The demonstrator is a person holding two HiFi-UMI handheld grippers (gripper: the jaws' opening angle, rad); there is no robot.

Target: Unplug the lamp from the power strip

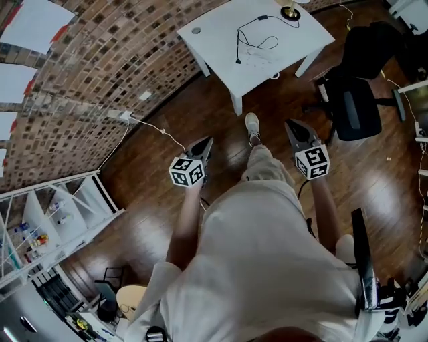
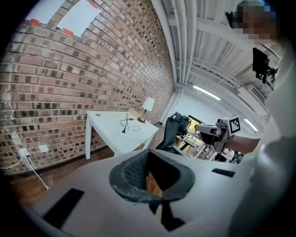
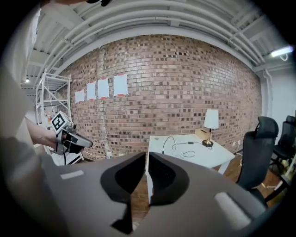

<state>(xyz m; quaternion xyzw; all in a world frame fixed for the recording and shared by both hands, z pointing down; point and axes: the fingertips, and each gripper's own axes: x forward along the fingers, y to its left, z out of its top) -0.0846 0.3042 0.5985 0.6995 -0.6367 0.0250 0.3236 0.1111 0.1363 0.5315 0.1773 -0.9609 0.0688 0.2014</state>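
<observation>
The lamp stands at the far corner of a white table, its white shade showing in the right gripper view and also in the left gripper view. Its black cord loops over the tabletop to a plug end beside a thin white cable. I cannot make out a power strip. My left gripper and right gripper are held over the wooden floor, well short of the table. Both point toward it, shut and empty.
A black office chair stands right of the table. A brick wall with a wall socket and trailing white cable runs along the left. White shelving holds small items at lower left. The person's shoe is between the grippers.
</observation>
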